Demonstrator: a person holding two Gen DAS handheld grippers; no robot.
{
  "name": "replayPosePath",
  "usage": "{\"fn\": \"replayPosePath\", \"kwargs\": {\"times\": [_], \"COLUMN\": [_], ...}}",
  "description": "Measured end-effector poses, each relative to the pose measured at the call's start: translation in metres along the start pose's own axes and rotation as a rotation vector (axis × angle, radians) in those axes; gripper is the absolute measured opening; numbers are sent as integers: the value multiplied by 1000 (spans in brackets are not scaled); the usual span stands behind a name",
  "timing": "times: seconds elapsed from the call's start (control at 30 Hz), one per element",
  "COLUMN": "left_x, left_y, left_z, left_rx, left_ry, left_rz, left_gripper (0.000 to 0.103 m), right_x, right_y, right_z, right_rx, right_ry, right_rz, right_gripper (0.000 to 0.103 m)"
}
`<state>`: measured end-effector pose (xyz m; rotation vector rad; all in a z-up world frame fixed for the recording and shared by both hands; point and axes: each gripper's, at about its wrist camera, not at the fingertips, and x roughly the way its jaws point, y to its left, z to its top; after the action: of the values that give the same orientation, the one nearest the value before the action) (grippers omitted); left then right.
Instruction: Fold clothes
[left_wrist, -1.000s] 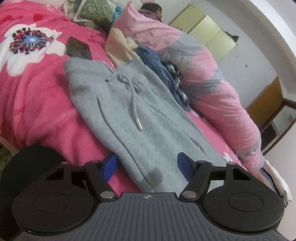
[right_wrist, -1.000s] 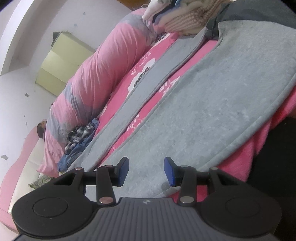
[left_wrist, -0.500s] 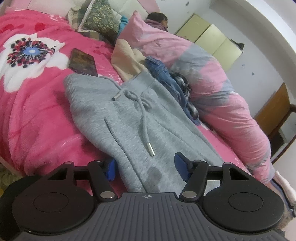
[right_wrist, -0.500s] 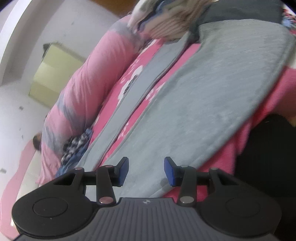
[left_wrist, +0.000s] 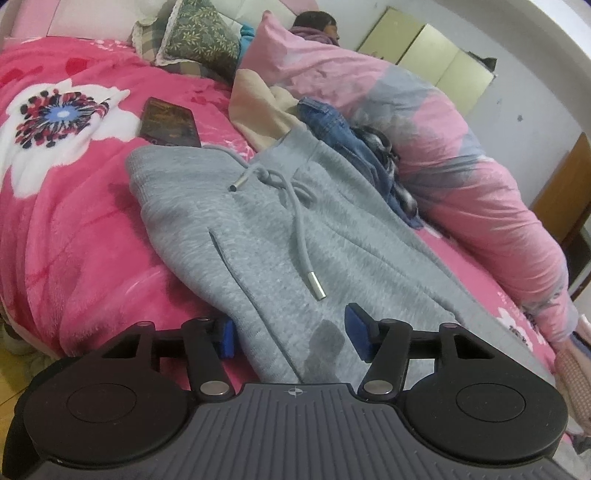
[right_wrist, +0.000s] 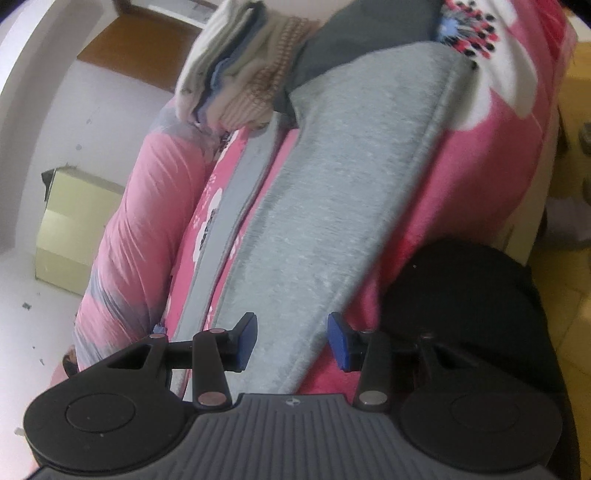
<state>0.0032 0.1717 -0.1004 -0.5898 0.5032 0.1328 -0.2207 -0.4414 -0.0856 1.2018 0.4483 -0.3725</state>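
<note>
Grey sweatpants (left_wrist: 258, 229) lie spread on the pink flowered bed, waistband at the far end, with a drawstring (left_wrist: 299, 236) trailing down the front. My left gripper (left_wrist: 290, 338) is open, its blue pads on either side of the near edge of the pants by a dark damp spot. In the right wrist view a long grey trouser leg (right_wrist: 332, 206) runs away from me toward its cuff. My right gripper (right_wrist: 291, 341) is open and straddles that leg's near part. Neither gripper has closed on the cloth.
A phone (left_wrist: 168, 123) lies on the pink blanket (left_wrist: 62, 206) beyond the waistband. Jeans (left_wrist: 343, 136), a cream cloth and a rolled pink quilt (left_wrist: 443, 158) lie along the far side; a person rests at its head. Stacked clothes (right_wrist: 240, 70) sit past the cuff. A dark garment (right_wrist: 469, 306) hangs at the bed's edge.
Both views have swung: the left gripper pulled back and tilted up, showing more waistband and pillows. The right gripper turned so the leg now runs upward. Jaws stayed open.
</note>
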Motion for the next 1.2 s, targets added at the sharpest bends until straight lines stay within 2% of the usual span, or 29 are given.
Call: {"fn": "replayPosePath", "kwargs": {"times": [0.33, 0.5, 0.6, 0.73, 0.9, 1.2], "left_x": [1, 1, 1, 2, 2, 1], "left_y": [-4, -6, -6, -7, -7, -4], "left_z": [1, 2, 1, 1, 2, 3], "left_rx": [8, 14, 12, 16, 8, -24], "left_ry": [8, 9, 7, 7, 7, 4], "left_rz": [16, 25, 29, 34, 36, 32], "left_gripper": [61, 61, 61, 62, 62, 58], "right_x": [7, 11, 11, 11, 18, 52], "right_y": [-29, -39, -36, -42, -44, -22], "right_z": [17, 22, 22, 23, 23, -3], "right_rx": [127, 186, 163, 207, 229, 189], "right_ry": [-45, -71, -76, -75, -53, 106], "right_rz": [-41, 77, 84, 127, 172, 202], "right_gripper": [45, 45, 45, 45, 45, 41]}}
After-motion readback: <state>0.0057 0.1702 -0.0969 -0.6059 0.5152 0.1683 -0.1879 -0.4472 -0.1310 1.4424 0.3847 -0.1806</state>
